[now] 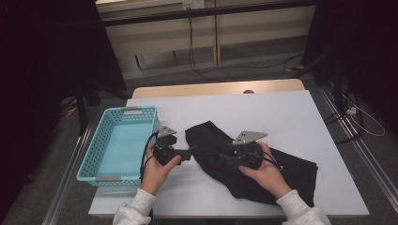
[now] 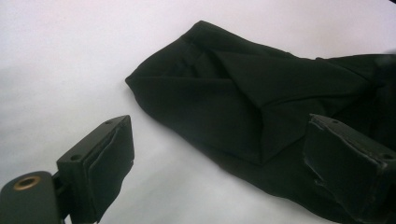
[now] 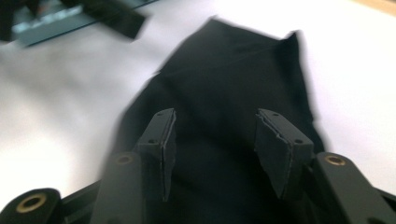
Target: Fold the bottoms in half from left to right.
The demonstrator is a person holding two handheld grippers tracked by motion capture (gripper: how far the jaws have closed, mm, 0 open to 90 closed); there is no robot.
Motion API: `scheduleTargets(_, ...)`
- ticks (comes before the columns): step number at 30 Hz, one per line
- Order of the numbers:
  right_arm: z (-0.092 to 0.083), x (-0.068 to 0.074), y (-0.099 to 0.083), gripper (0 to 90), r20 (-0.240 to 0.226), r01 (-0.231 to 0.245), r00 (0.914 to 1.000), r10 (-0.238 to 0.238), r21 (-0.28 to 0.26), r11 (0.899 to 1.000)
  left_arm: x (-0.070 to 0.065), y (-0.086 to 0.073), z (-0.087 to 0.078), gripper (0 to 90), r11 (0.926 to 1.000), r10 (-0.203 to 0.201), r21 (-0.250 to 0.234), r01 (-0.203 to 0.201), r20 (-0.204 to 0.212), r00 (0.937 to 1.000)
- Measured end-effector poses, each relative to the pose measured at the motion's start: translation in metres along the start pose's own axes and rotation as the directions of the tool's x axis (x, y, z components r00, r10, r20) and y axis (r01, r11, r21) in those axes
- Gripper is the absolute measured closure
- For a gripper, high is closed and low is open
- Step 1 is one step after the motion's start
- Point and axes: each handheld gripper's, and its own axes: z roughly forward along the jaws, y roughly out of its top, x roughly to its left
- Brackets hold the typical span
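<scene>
i see the black cloth (image 1: 234,161) on the table (image 1: 291,112) right of the basket (image 1: 117,140), long axis running away rightward; right gripper (image 3: 212,140) hangs over it, jaws apart, empty; left gripper (image 2: 219,158) open at its near end, nearer.

No readable text, labels, brands, numbers or signs anywhere

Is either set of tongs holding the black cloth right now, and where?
Neither. The left tongs stand open beside the black cloth, and the right tongs are open above it, pads clear of the fabric.
</scene>
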Motion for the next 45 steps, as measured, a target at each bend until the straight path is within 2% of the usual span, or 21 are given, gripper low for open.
scheduleTargets(2,0.005,-0.005,0.002,45.2,0.017,-0.012,0.9998,0.012,-0.003,1.0,-0.001,0.0,0.0,9.1,1.0,0.003,0.003,-0.003,-0.005,1.0)
scheduleTargets(6,0.02,-0.008,0.01,47.5,0.026,0.015,0.9996,-0.015,0.022,1.0,0.0,-0.001,0.0,9.1,0.9999,0.005,0.012,-0.005,-0.003,1.0)
scheduleTargets(8,0.03,-0.007,0.016,47.6,0.012,0.042,0.999,-0.042,0.025,0.999,0.001,-0.001,0.0,9.1,0.9999,0.008,0.013,-0.008,-0.006,1.0)
scheduleTargets(13,0.061,-0.005,0.019,52.2,-0.029,0.027,0.9993,-0.024,0.121,0.992,0.001,-0.001,-0.002,9.1,1.0,-0.001,-0.002,0.001,-0.002,1.0)
scheduleTargets(14,0.065,-0.004,0.019,56.4,-0.03,0.029,0.9992,-0.025,0.132,0.991,0.001,-0.002,-0.002,9.1,1.0,0.004,0.0,-0.004,-0.004,1.0)
scheduleTargets(15,0.067,-0.004,0.018,66.0,-0.026,0.031,0.9993,-0.028,0.138,0.99,0.001,-0.002,-0.001,9.1,1.0,0.005,0.0,-0.005,-0.002,1.0)
scheduleTargets(16,0.068,-0.005,0.017,74.2,-0.025,0.013,0.9996,-0.009,0.136,0.991,0.0,-0.003,-0.001,9.1,1.0,0.001,0.001,-0.001,0.002,1.0)
scheduleTargets(17,0.068,-0.007,0.016,82.9,-0.035,-0.015,0.9992,0.02,0.123,0.992,0.0,-0.003,-0.001,9.1,0.9999,0.009,0.005,-0.009,0.003,1.0)
scheduleTargets(18,0.068,-0.01,0.016,86.2,-0.042,-0.037,0.9982,0.042,0.119,0.992,0.0,-0.004,-0.001,9.1,1.0,0.007,0.001,-0.007,0.001,1.0)
scheduleTargets(19,0.067,-0.012,0.017,86.4,-0.03,-0.048,0.9982,0.052,0.111,0.993,0.0,-0.004,-0.001,9.1,1.0,0.006,0.002,-0.006,0.001,1.0)
scheduleTargets(24,0.052,-0.025,0.022,88.3,-0.039,-0.104,0.9937,0.106,0.05,0.993,0.001,-0.004,-0.002,9.2,1.0,0.002,-0.001,-0.002,-0.002,1.0)
scheduleTargets(28,0.038,-0.038,0.027,88.5,-0.018,-0.168,0.9857,0.168,-0.018,0.986,0.001,-0.004,-0.001,9.2,1.0,0.008,0.004,-0.008,-0.004,1.0)
scheduleTargets(30,0.034,-0.046,0.028,88.5,0.021,-0.197,0.98,0.198,-0.048,0.979,0.0,-0.004,0.0,9.2,0.9999,0.009,0.009,-0.009,-0.002,1.0)
scheduleTargets(33,0.034,-0.055,0.029,88.4,0.045,-0.205,0.977,0.208,-0.06,0.977,0.0,-0.004,0.004,9.2,0.9999,0.009,0.012,-0.009,-0.008,0.9999)
scheduleTargets(37,0.041,-0.06,0.028,88.2,0.077,-0.21,0.9739,0.213,-0.053,0.976,0.002,-0.002,0.011,9.9,0.9995,0.017,0.025,-0.017,-0.017,0.9997)
scheduleTargets(38,0.042,-0.061,0.028,88.1,0.085,-0.215,0.9719,0.219,-0.059,0.975,0.002,-0.001,0.014,10.7,0.9991,0.029,0.03,-0.028,-0.03,0.9991)
scheduleTargets(41,0.045,-0.064,0.028,88.2,0.104,-0.22,0.9684,0.227,-0.072,0.973,0.004,0.001,0.021,13.1,0.9985,0.033,0.044,-0.031,-0.051,0.9981)
scheduleTargets(45,0.045,-0.068,0.031,88.4,0.115,-0.233,0.963,0.244,-0.099,0.967,0.006,0.001,0.028,14.8,0.9983,0.025,0.055,-0.02,-0.094,0.9953)
